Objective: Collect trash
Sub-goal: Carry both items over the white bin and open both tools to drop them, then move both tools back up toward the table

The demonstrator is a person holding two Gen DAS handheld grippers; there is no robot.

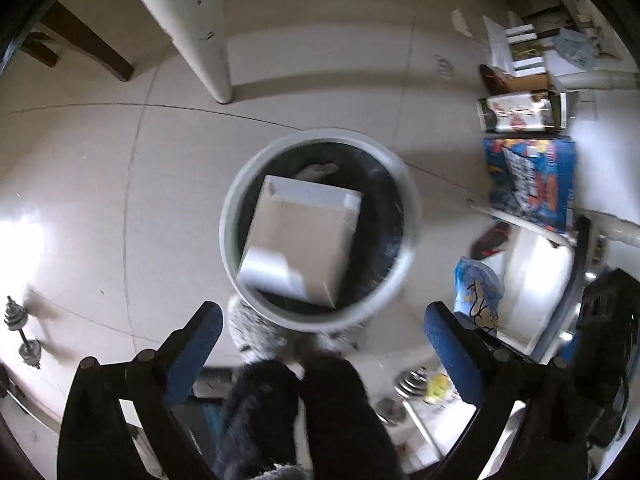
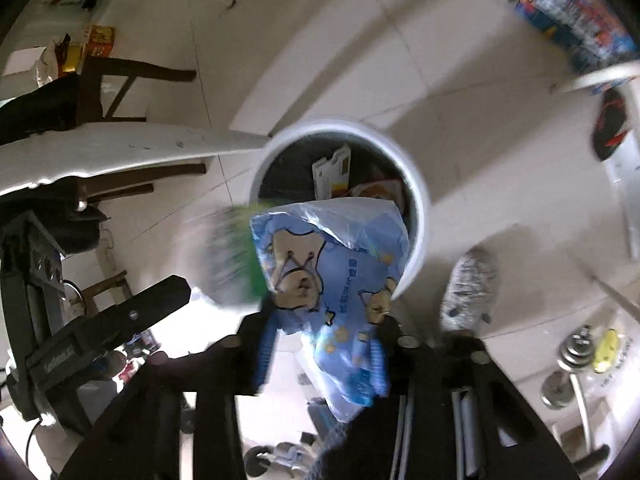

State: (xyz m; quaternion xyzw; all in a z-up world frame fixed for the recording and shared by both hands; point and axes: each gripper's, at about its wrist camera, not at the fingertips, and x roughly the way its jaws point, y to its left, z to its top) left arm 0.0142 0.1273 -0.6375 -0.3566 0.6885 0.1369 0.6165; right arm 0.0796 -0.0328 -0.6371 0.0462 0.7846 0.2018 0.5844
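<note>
Right hand-held gripper [image 2: 322, 340] apparently pinches blue bag [image 2: 336, 268] above bin [image 2: 416, 184]; left [image 1: 322, 340] spread.

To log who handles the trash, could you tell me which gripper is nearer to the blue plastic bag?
Right. The blue plastic bag sits between the fingers of the right gripper; the left gripper is open, with the bag just outside its fingers.

Blue plastic bag [image 2: 332, 280] between hand-held gripper [image 2: 322, 354] pads, above bin [image 2: 416, 184].
</note>
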